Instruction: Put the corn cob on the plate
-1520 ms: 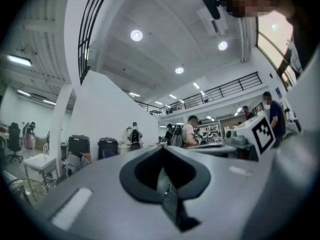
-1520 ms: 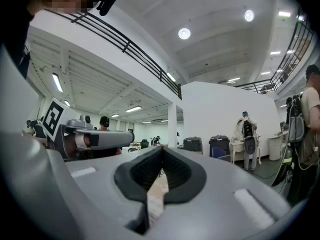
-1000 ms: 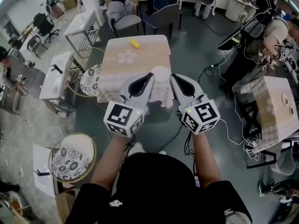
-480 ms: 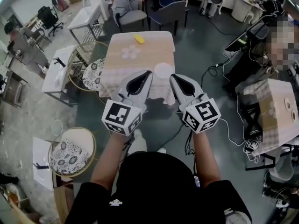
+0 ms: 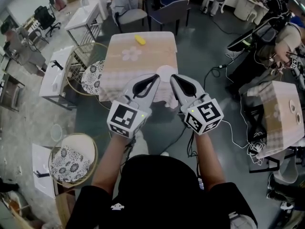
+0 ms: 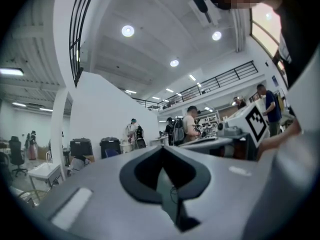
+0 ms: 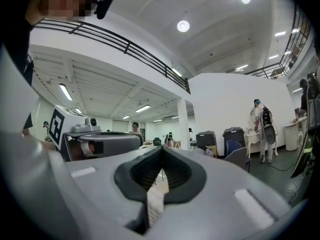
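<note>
A yellow corn cob (image 5: 139, 40) lies near the far edge of a small table with a pale chequered cloth (image 5: 125, 76). A white plate (image 5: 165, 72) rests at the table's near edge, partly behind my gripper tips. My left gripper (image 5: 156, 76) and right gripper (image 5: 172, 77) are held side by side before the table, pointing level towards it, both shut with nothing between their jaws. In the left gripper view the left gripper (image 6: 161, 151) shows its jaws pressed together, and in the right gripper view the right gripper (image 7: 161, 151) does too. Neither gripper view shows the cob or the plate.
Round wire-frame chairs with patterned cushions stand left of the table (image 5: 90, 78) and near my left side (image 5: 71, 162). Grey chairs (image 5: 167, 13) stand beyond the table. A second clothed table (image 5: 281, 109) and cables on the floor (image 5: 224, 123) lie to the right. People work at the room's edges.
Both grippers have come slightly closer together and nearer the table's front edge. They now cover more of the plate. Their jaws stayed shut.
</note>
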